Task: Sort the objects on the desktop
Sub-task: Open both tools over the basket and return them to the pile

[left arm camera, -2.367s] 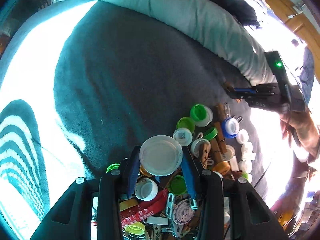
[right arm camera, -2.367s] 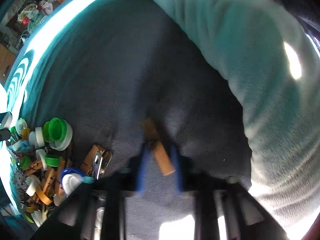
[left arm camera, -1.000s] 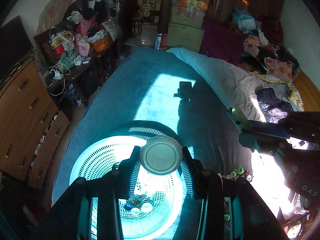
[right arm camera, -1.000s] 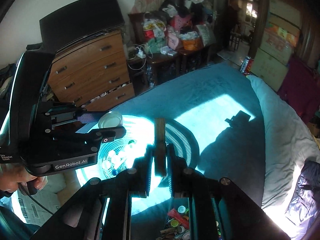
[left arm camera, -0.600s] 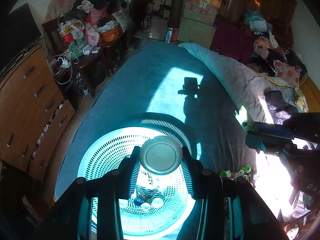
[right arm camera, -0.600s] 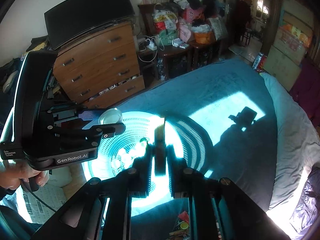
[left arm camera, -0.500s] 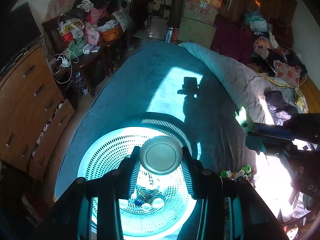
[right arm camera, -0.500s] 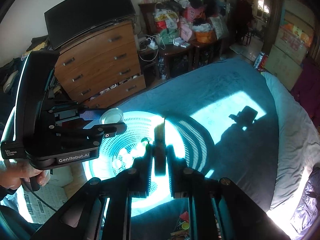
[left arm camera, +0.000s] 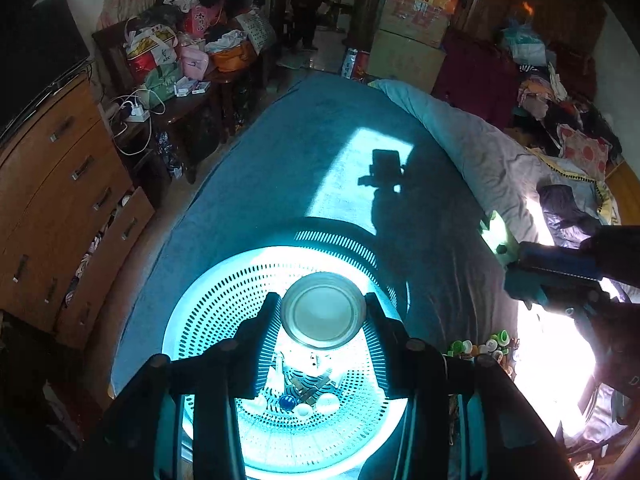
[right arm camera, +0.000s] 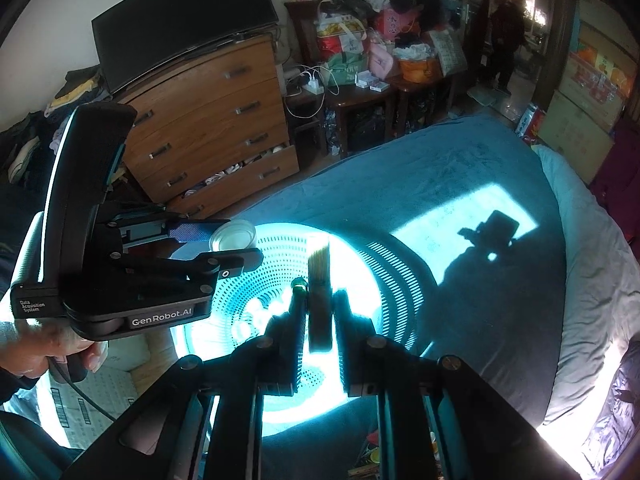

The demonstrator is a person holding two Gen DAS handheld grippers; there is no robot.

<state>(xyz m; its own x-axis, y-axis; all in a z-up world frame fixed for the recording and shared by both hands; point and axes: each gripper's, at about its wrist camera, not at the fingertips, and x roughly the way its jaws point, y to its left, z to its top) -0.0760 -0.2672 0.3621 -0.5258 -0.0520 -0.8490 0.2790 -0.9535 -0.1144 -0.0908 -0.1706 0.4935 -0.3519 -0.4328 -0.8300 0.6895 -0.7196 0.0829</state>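
Where the tongs (right arm camera: 234, 250) hover: "GenRobot.AI".

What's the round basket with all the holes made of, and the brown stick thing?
The basket looks like pale plastic: thin moulded walls with neat rows of holes, glowing in sunlight. The brown piece in the right gripper looks like wood, matte and fine-grained, likely a clothespin, though backlight leaves that uncertain.

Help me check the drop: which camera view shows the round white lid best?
The left wrist view: the round white lid faces the camera full-on between the opening left tongs, above the perforated white basket. The right wrist view shows that lid only small and obliquely, partly hidden by the left tongs.
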